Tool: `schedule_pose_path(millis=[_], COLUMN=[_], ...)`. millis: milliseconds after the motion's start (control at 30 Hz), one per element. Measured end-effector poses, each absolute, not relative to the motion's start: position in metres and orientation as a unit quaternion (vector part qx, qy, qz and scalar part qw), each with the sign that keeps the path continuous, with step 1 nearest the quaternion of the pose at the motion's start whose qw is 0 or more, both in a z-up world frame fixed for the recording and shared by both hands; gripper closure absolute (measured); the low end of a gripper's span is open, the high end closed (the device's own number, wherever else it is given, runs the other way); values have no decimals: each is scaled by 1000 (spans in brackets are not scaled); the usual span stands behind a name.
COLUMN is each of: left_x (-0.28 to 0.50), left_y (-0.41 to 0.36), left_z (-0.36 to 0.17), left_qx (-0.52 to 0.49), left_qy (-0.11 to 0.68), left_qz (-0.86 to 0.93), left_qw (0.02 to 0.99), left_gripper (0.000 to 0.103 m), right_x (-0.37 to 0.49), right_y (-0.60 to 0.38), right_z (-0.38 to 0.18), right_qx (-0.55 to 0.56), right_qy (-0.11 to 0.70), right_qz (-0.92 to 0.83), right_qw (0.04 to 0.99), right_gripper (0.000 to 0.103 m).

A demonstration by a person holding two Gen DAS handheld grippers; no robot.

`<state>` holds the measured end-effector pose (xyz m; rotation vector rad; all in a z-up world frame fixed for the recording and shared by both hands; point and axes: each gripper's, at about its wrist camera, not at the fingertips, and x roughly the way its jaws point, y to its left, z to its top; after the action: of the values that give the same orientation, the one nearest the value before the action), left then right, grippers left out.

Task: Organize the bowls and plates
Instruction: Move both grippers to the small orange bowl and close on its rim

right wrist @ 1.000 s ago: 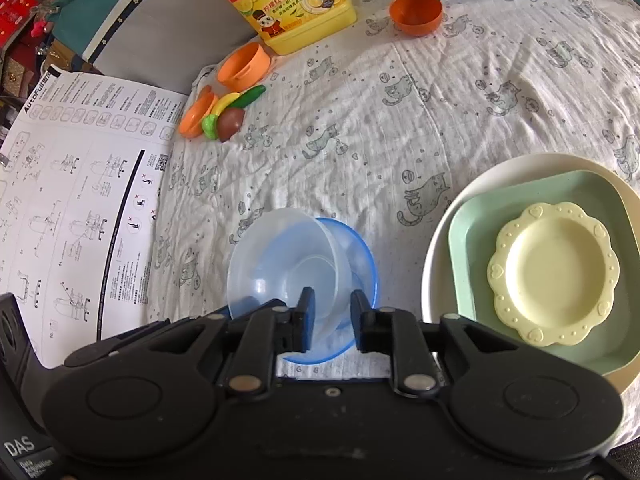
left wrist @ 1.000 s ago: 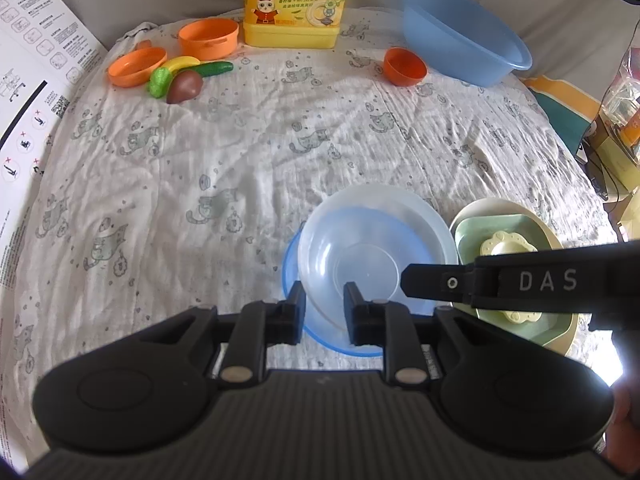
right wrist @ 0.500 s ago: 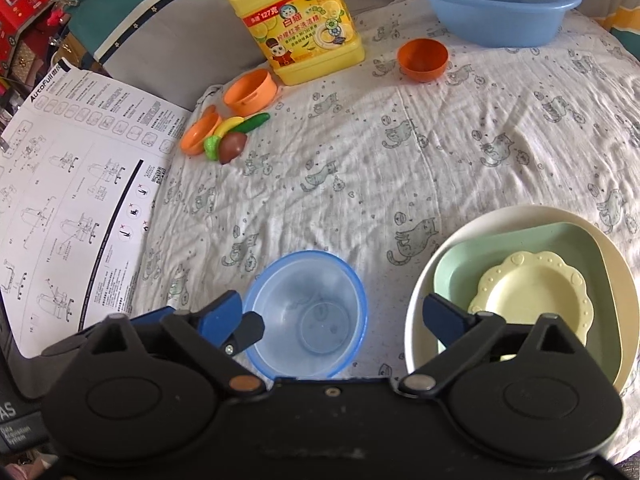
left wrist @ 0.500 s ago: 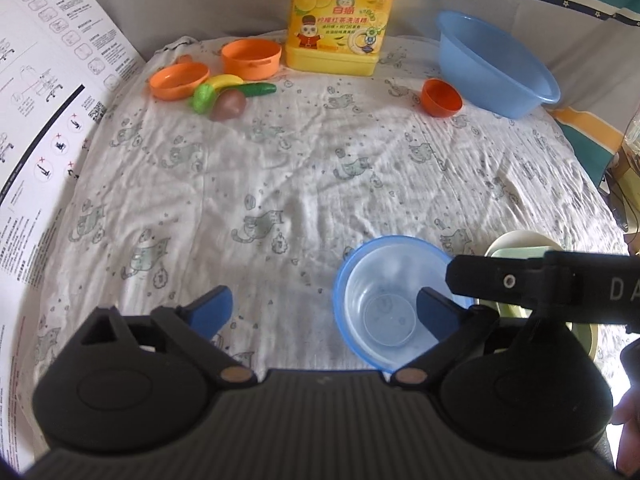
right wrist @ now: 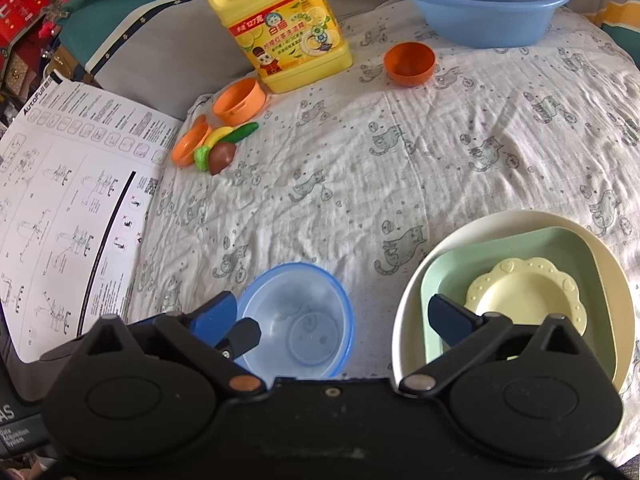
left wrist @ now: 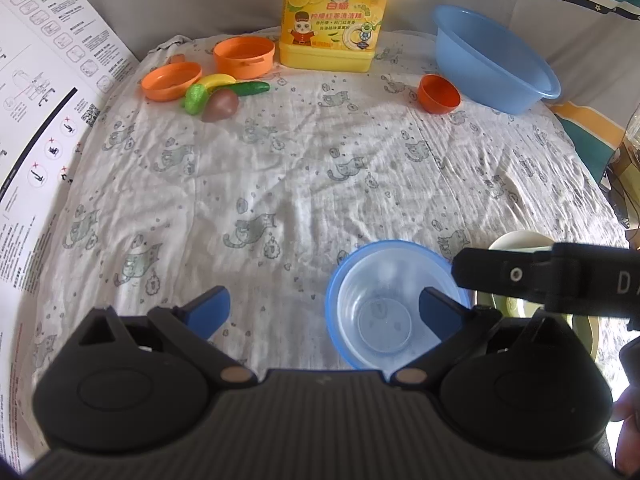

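Note:
A clear bowl [left wrist: 384, 312] sits nested inside a blue bowl [left wrist: 336, 280] on the cat-print cloth. My left gripper [left wrist: 324, 308] is open, and its right finger reaches over the bowls' near right side without pressing on them. In the right wrist view the same bowls [right wrist: 296, 316] stand between the jaws of my right gripper [right wrist: 332, 314], which are opening with neither pad on them. To the right lies a stack: cream plate [right wrist: 520, 220], green square plate [right wrist: 452, 276], yellow scalloped plate [right wrist: 528, 300]. The right gripper's finger [left wrist: 520, 276] hides most of that stack in the left wrist view.
At the back stand a yellow detergent jug [left wrist: 334, 28], a blue basin [left wrist: 492, 60] and a small orange cup [left wrist: 438, 94]. Orange toy pots [left wrist: 244, 56] and toy vegetables [left wrist: 220, 96] lie at the back left. A printed instruction sheet [right wrist: 68, 208] covers the left edge.
Both grippers were shut on the clear bowl, held tilted over the blue bowl. Both have opened wide and drawn back a little, and the clear bowl now sits nested in the blue one.

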<state>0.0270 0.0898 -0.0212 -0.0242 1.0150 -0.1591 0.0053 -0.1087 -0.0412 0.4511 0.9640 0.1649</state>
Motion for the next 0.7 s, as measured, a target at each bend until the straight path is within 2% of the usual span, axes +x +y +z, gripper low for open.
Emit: schedule_pose_path(millis=[333,700], left_x=[54,121], left_y=[74,38], left_z=[-14,-2], left_qx=[18,44], left_qy=[475,458], left_qz=[-83,-103], left_qw=[876,882], left_gripper=[0,0], right_x=[18,62], right_y=[-141,-185], right_z=[-40,-44], right_qx=[249,267], right_qy=[439,406], right_qz=[46,10], right_qw=[862,874], right_gripper=[0,0])
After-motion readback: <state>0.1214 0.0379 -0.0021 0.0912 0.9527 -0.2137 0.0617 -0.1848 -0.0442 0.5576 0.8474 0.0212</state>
